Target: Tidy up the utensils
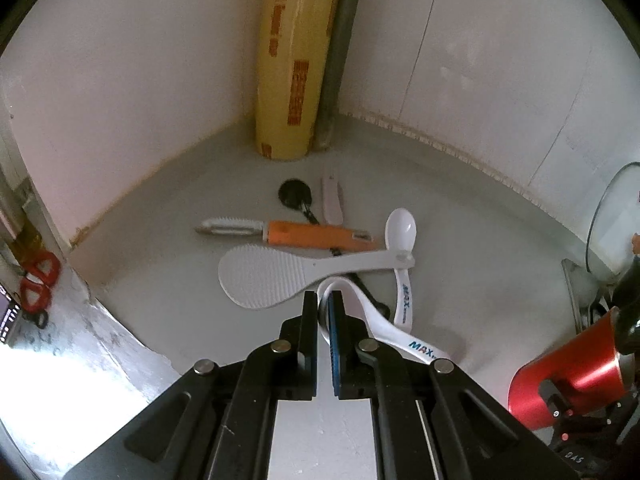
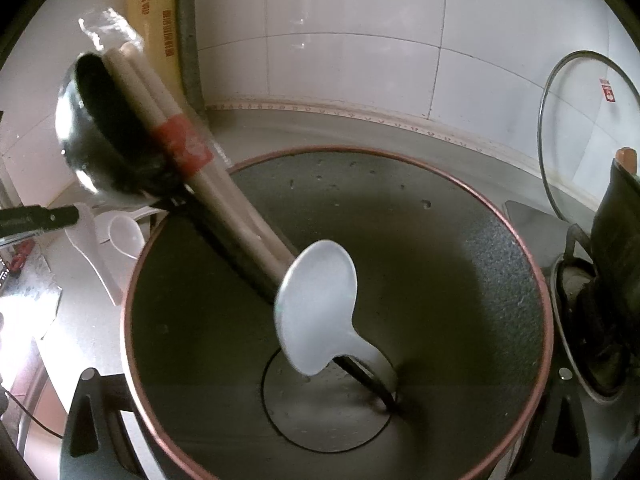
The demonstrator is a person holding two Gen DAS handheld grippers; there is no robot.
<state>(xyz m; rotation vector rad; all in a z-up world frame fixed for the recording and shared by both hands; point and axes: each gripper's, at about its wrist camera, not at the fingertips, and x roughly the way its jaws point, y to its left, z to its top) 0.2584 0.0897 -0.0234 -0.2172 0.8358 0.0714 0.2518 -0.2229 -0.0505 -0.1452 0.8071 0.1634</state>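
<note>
The left gripper (image 1: 323, 300) has its jaws nearly together, clamped on the bowl rim of a white spoon (image 1: 360, 312) whose printed handle trails back to the right of the jaws. Because the grip is on a thin, smooth, curved edge, the spoon may pivot or slip out during transfer. Just beyond lie a white rice paddle (image 1: 272, 272), a second white spoon (image 1: 402, 240) under the paddle's handle end, an orange peeler (image 1: 320, 234), and a black utensil (image 1: 295, 194); they overlap, so a low pass could snag and scatter them. The right gripper's fingers are hidden beneath a dark pot (image 2: 520, 280), so their state cannot be told. The pot already holds a ladle (image 2: 104, 132), wrapped chopsticks (image 2: 172, 132) and a white spatula (image 2: 316, 304), all leaning over the rim; adding another item could tip them out. The grey counter (image 1: 160, 216) meets white tiled walls in a corner, where a yellow roll (image 1: 296, 60) stands upright. A glass lid (image 2: 560, 100) leans against the tiles.
</note>
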